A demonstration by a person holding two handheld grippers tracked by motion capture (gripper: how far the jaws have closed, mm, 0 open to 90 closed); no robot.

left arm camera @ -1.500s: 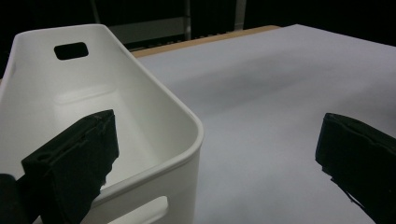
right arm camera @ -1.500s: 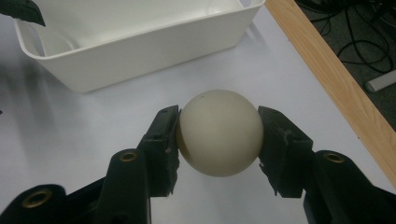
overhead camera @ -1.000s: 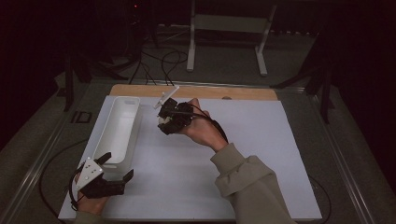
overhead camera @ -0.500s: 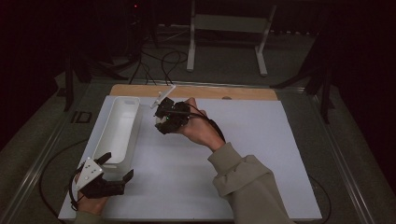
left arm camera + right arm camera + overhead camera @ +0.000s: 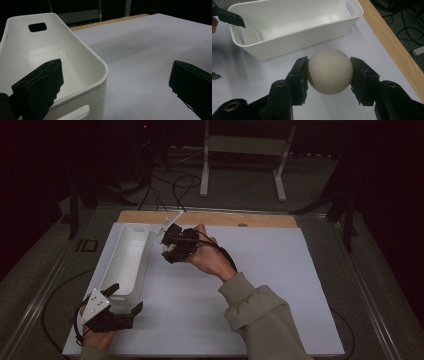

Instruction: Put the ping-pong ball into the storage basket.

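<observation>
The right gripper [image 5: 329, 67] has its two black jaws pressed on a cream ball [image 5: 329, 71], one on each side. The ball is round and smooth, and it is up off the white table [image 5: 280, 285], just beside the long side of the white bin [image 5: 294, 27]. In the high view the right gripper [image 5: 172, 247] sits next to the bin's [image 5: 127, 260] far end.

The left gripper [image 5: 117, 307] is at the near end of the bin. Its jaws are wide apart and hold nothing. One jaw hangs over the inside of the bin [image 5: 50, 50] and the other is out over the table [image 5: 140, 65], so the bin's end wall is between them, but they do not touch it.

It looks like the ball is meant to go into the bin, and it is not over the bin yet.

What could go wrong? The jaws only touch the ball at two small spots. If the hand tips or shakes, the ball could slip out and roll away across the table. If the ball is let go too early, it could hit the bin's rim and bounce out. The bin is light and nothing grips it, so a bump could push it.
</observation>
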